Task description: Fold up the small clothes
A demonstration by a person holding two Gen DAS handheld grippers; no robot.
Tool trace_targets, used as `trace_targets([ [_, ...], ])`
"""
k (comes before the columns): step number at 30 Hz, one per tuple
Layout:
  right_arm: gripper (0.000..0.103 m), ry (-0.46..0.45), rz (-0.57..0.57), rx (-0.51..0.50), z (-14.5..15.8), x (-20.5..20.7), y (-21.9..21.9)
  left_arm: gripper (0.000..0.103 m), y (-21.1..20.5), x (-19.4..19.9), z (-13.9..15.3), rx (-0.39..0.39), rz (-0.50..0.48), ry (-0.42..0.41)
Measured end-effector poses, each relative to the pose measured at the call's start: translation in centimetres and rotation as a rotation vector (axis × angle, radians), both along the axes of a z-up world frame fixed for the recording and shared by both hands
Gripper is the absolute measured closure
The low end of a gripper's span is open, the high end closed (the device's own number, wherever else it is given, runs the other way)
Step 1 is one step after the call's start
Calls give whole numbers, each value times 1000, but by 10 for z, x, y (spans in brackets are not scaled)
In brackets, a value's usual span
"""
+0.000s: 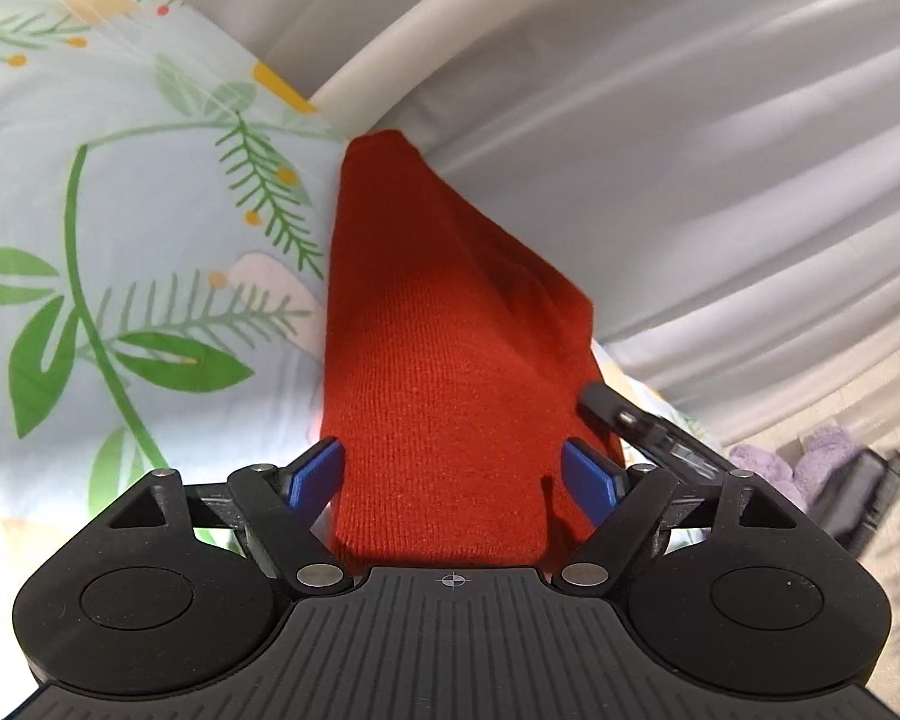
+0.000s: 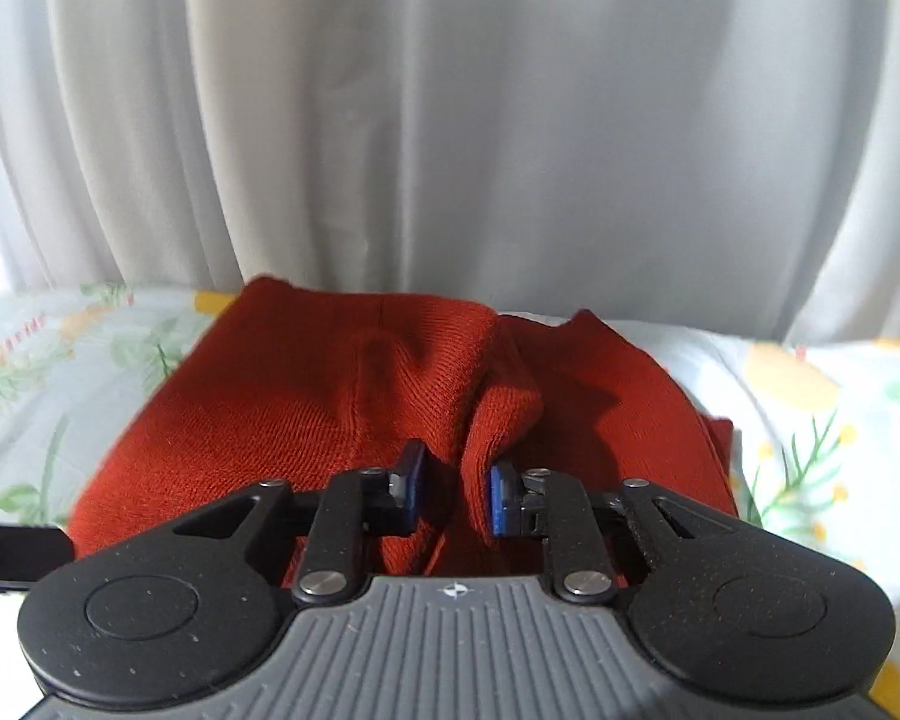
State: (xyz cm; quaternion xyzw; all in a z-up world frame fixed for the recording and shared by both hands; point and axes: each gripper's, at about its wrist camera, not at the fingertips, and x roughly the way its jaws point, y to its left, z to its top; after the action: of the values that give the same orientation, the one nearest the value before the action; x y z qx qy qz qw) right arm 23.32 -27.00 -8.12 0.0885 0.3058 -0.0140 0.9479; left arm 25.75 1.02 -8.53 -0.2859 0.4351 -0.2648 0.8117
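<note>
A small red knitted garment (image 1: 444, 360) lies on a floral bedsheet (image 1: 120, 210). In the left wrist view my left gripper (image 1: 453, 477) is open, its blue pads on either side of the garment's near end, which lies between them. In the right wrist view the same red garment (image 2: 306, 396) lies spread with a raised fold in the middle. My right gripper (image 2: 453, 489) has its blue pads close together with a ridge of the red fabric pinched between them. The right gripper's black tip also shows in the left wrist view (image 1: 630, 420).
White curtains (image 2: 450, 120) hang behind the bed. A white rail (image 1: 450, 42) runs along the bed's far edge. A purple plush item (image 1: 810, 456) and a dark object (image 1: 858, 498) lie on the floor at the right.
</note>
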Motion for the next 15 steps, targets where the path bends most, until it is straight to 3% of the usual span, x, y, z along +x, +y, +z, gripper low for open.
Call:
trace_targets([
  [2,66,-34,-33,103,6,-27,-15,19,2,-5,3,38,4,-10],
  [4,43,-24,-40,250,3,-49,-32,19,2,-13,6,117,-5,-42],
  [7,41,55,-10,475,-15,-62,-41,19,-2,-27,10,208,-26,-79],
  [9,37,75,4,560,-24,-65,-39,18,-7,-36,10,224,-63,-89],
  [13,41,92,27,527,-29,-52,-28,18,-27,-41,4,315,-95,-78],
  [15,73,93,38,424,-21,-47,-17,18,-35,-41,4,361,-74,-99],
])
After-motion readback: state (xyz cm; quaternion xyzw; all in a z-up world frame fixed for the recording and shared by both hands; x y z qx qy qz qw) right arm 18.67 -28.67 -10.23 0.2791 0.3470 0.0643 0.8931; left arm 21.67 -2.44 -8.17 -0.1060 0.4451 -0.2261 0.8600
